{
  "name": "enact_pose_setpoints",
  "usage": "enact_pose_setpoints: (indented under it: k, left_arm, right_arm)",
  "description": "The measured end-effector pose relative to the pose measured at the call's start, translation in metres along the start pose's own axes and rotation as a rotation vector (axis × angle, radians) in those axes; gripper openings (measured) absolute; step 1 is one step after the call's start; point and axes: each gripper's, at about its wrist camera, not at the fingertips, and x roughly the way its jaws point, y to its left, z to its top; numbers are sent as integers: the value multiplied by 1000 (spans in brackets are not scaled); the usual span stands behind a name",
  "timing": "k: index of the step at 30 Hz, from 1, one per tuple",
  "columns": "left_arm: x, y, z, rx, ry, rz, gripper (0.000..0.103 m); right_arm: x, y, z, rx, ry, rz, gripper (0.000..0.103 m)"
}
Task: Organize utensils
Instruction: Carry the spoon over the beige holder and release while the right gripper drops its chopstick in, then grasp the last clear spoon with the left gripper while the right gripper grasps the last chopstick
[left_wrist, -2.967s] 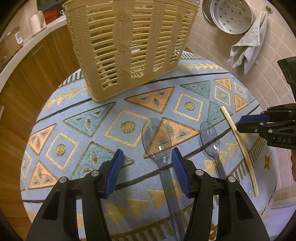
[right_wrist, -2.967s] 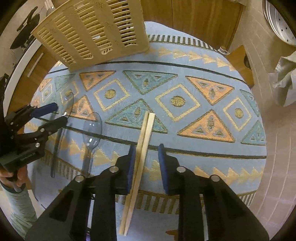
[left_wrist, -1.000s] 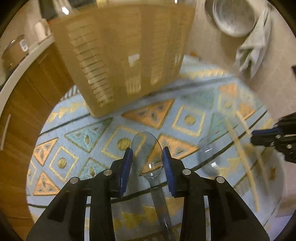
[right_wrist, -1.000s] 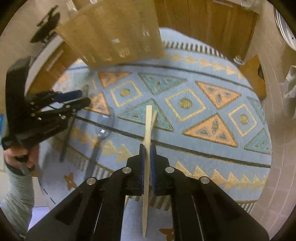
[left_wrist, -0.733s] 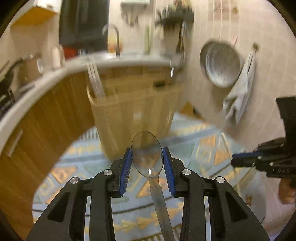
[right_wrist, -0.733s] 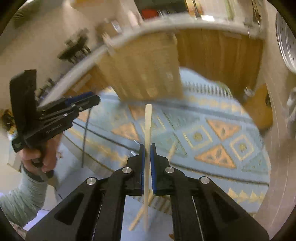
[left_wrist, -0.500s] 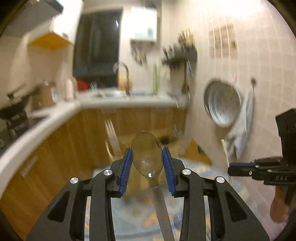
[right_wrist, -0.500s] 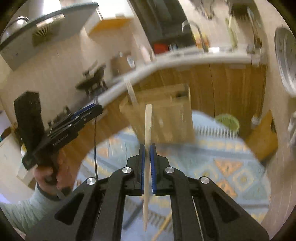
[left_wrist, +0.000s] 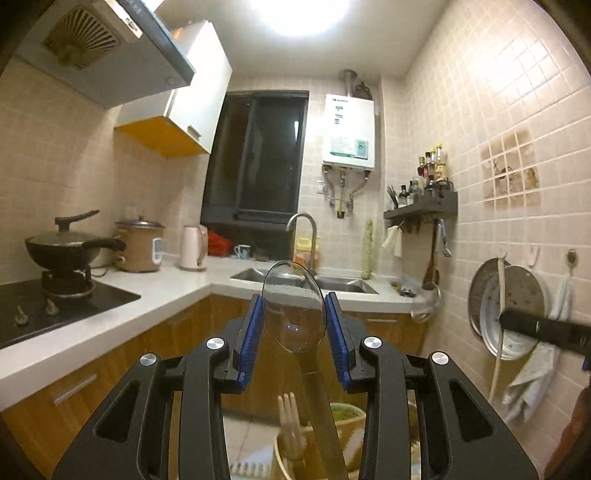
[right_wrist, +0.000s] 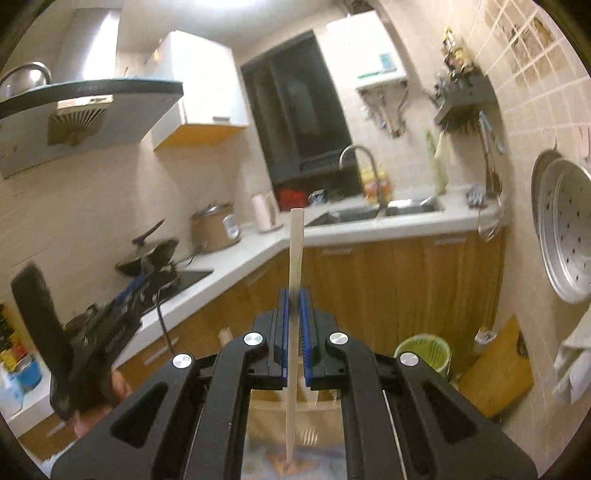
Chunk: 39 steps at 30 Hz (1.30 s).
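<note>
While left tongs (left_wrist: 294, 325) grip one spoon (left_wrist: 294, 310), right tongs (right_wrist: 294, 328) grip chopsticks (right_wrist: 295, 266).

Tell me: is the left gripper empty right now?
No, the left gripper is shut on the clear plastic spoon, bowl pointing up between its blue pads.

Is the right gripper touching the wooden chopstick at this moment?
Touching. In the right wrist view, the right gripper has both blue pads pressed against the chopstick, which stands upright between them with no gap on either side.
</note>
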Motion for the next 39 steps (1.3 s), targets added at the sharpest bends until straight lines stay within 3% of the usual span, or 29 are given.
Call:
enact_pose_setpoints:
  k: [5,11,23,26,29,33,34,37,39]
  left_arm:
    - [19,0,-14,11,-18,31,32]
    - [36,-1,-38,51,-19,78,32]
    - [34,5,-62,72,23,64,33]
    - [28,9,-62,66,50,32,46]
    - [18,13,-59,75,73,21,49]
    - [-2,27,-44,24,96,-18,53]
    - [-9,31,-38,1,111,-41,54]
    - [-24,37,-25,-33,139,-69,54]
    - [-36,39,-16,-56,169,-110,56]
  right_arm:
    - [24,-6,4,-9,-74,-83,4]
    - [56,-8,-15,-43,-92,-151,4]
    - [63,-6,-60,-65,-33,-159,5]
    - [55,-6,-66,-69,10,-150,6]
    - [41,-7,-66,-61,52,-121,21]
    - [11,-10,-60,-29,96,-89,24]
    - [6,-11,-59,-22,104,-85,28]
    - [-19,-15,-55,12,151,-68,55]
    - [-31,-18,-55,31,204,-65,56]
